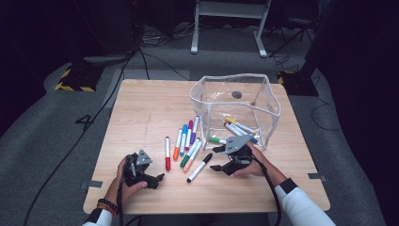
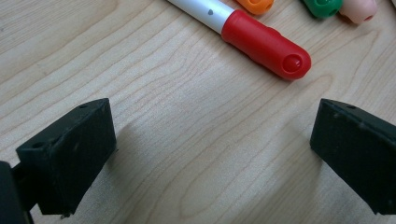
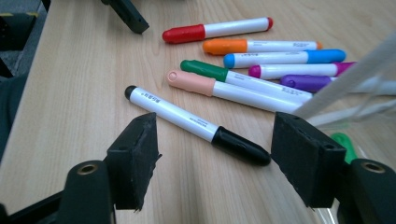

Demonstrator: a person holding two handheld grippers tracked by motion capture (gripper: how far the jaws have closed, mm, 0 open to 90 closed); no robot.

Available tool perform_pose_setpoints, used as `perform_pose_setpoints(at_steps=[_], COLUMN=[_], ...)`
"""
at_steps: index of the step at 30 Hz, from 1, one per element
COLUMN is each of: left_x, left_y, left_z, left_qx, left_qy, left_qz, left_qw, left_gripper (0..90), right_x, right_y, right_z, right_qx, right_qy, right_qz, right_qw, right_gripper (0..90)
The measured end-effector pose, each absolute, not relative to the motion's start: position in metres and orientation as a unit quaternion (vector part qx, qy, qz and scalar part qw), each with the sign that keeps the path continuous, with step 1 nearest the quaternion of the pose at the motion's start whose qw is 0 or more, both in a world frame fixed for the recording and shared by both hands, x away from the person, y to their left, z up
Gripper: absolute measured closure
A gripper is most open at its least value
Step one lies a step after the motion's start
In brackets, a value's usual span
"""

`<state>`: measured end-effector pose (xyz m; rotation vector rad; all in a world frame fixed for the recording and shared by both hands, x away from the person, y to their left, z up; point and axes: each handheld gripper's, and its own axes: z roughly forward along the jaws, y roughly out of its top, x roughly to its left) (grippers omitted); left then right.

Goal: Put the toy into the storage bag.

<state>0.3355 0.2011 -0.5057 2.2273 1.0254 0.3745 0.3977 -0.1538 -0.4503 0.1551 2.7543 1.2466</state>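
Several capped markers lie loose on the wooden table (image 1: 141,113). Among them, a red one (image 1: 167,154) lies at the left and a black one (image 1: 200,168) nearest the front. My right gripper (image 1: 217,158) is low over the table beside the black marker (image 3: 177,114). It is open, with the marker's black cap between its jaws (image 3: 217,140) and no pad touching it. My left gripper (image 1: 155,173) rests near the front left, open and empty (image 2: 212,135). The red marker's cap (image 2: 266,44) lies just ahead of it.
A clear plastic pouch (image 1: 235,101) stands open at the back right, with several markers inside. Its edge (image 3: 345,79) is close to my right jaw. A green marker (image 3: 343,142) lies beside it. Bare wood stretches along the table's left and front.
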Motion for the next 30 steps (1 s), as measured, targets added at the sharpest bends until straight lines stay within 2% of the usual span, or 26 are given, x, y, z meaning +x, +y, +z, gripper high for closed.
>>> perform_pose_setpoints(at_steps=[18,22,30], left_x=[0.335,0.336,0.335], left_y=[0.201,0.201,0.201], left_z=[-0.506,-0.506,-0.506], left_qx=[0.849,0.849,0.849], left_qy=[0.391,0.391,0.391], left_qz=[0.143,0.143,0.143], left_qw=[0.325,0.325,0.325], left_gripper=[0.5,0.5,0.5], right_x=[0.418,0.413,0.394], right_y=[-0.121,-0.121,-0.141], right_z=[-0.489,-0.492,-0.489], right_qx=[0.041,0.015,-0.030], right_qy=[0.927,0.933,0.935], right_qz=[0.370,0.360,0.353], right_qw=[0.034,0.014,-0.025], right_gripper=[34.1,46.8,65.3])
